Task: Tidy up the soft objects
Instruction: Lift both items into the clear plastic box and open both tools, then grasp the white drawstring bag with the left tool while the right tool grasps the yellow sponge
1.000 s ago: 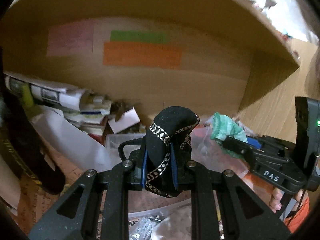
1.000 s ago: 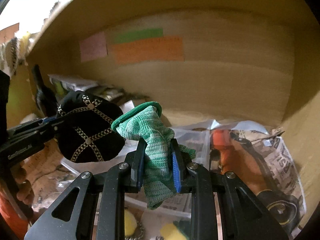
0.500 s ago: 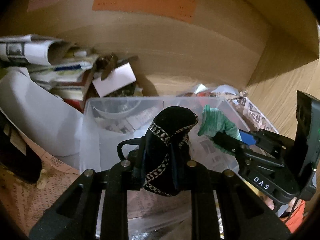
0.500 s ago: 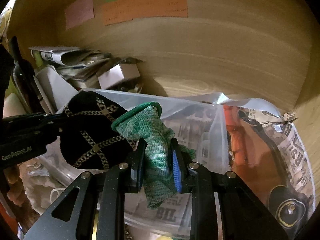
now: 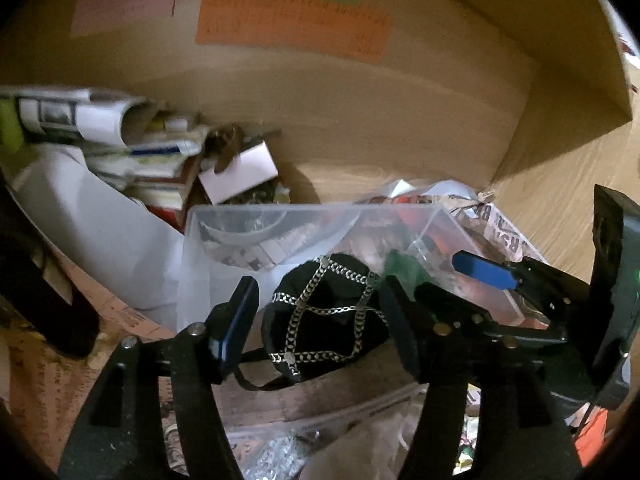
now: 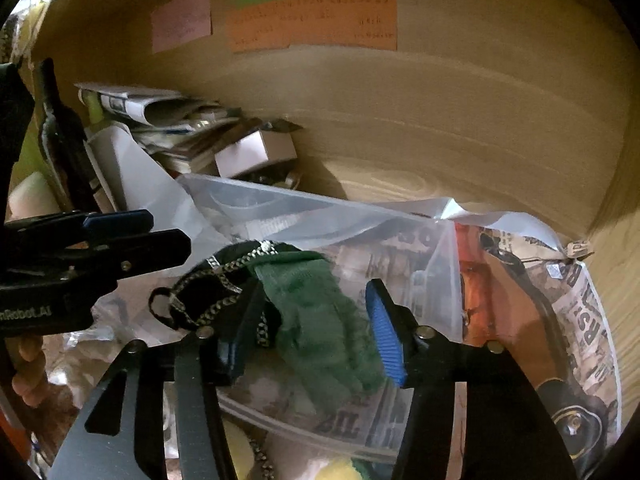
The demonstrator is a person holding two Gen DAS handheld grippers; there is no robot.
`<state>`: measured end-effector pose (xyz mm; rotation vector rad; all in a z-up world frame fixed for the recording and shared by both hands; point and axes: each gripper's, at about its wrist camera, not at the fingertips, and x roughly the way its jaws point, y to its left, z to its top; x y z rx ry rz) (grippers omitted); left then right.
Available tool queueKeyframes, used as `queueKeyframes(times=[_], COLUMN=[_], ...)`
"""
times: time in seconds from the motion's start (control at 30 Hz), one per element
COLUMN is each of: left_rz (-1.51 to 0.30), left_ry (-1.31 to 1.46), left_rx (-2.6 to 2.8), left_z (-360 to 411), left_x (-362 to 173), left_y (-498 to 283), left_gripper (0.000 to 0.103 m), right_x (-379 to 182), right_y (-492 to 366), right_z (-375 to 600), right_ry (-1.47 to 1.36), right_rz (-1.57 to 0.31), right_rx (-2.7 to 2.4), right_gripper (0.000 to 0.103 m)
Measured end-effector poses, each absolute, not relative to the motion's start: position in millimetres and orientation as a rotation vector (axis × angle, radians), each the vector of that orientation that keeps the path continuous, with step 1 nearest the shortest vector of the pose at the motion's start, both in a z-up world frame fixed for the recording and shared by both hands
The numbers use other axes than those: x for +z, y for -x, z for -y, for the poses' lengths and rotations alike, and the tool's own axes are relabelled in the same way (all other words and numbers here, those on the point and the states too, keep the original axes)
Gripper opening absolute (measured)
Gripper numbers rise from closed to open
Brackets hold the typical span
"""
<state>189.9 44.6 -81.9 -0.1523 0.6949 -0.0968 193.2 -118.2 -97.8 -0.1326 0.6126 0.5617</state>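
Note:
A black pouch with a silver chain pattern (image 5: 324,316) lies in the clear plastic bin (image 5: 192,248), loose between the spread fingers of my open left gripper (image 5: 316,312). A green knit glove (image 6: 320,316) lies in the same bin next to the pouch (image 6: 204,288), loose between the spread fingers of my open right gripper (image 6: 316,328). The right gripper also shows in the left wrist view (image 5: 448,280), and the left gripper in the right wrist view (image 6: 160,232). The glove is mostly hidden in the left wrist view (image 5: 400,264).
The bin sits on a wooden shelf against its back wall (image 6: 440,120). Rolled papers and a small white box (image 5: 240,172) are piled at the back left. Newspaper with an orange tool (image 6: 480,280) lies to the right. Coloured notes (image 5: 292,24) stick on the wall.
Both grippers have lowered over the bin and opened. The black pouch and the green glove have dropped from the fingers into the bin.

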Motion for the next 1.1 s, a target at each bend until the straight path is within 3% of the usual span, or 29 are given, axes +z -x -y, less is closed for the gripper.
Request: queueKeyframes(times=[0.1, 0.17, 0.23, 0.43, 0.57, 1.1], left_rz=[-0.656, -0.628, -0.593, -0.509, -0.498, -0.685], left_ry=[0.14, 0.139, 0.135, 0.119, 0.102, 0.109], left_rx=[-0.101, -0.107, -0.101, -0.071, -0.07, -0.145], left_z=[-43.6, -43.0, -43.5, -44.9, -43.5, -24.8], left_x=[-69.8, -60.8, -51.0, -34.2, -36.9, -109.2], left_y=[-177.5, -168.0, -155.7, -122.3, -103.6, -76.0], left_gripper=[0.064, 0.066, 0.072, 0.092, 0.097, 0.098], right_x=[-86.0, -76.9, -68.3, -53.1, -55.8, -127.5], right_y=[-184.3, -174.1, -163.4, -138.7, -126.5, -123.7], right_z=[125.0, 131.9, 139.7, 162.2, 176.9, 206.0], right_ry=[0.11, 0.099, 0.096, 0.075, 0.071, 0.049], right_rz=[-0.575, -0.531, -0.483, -0.41, -0.401, -0.626], right_rx=[0.574, 0.581, 0.574, 0.556, 0.54, 0.478], right_gripper=[0.057, 0.072, 0.079, 0.087, 0.094, 0.096])
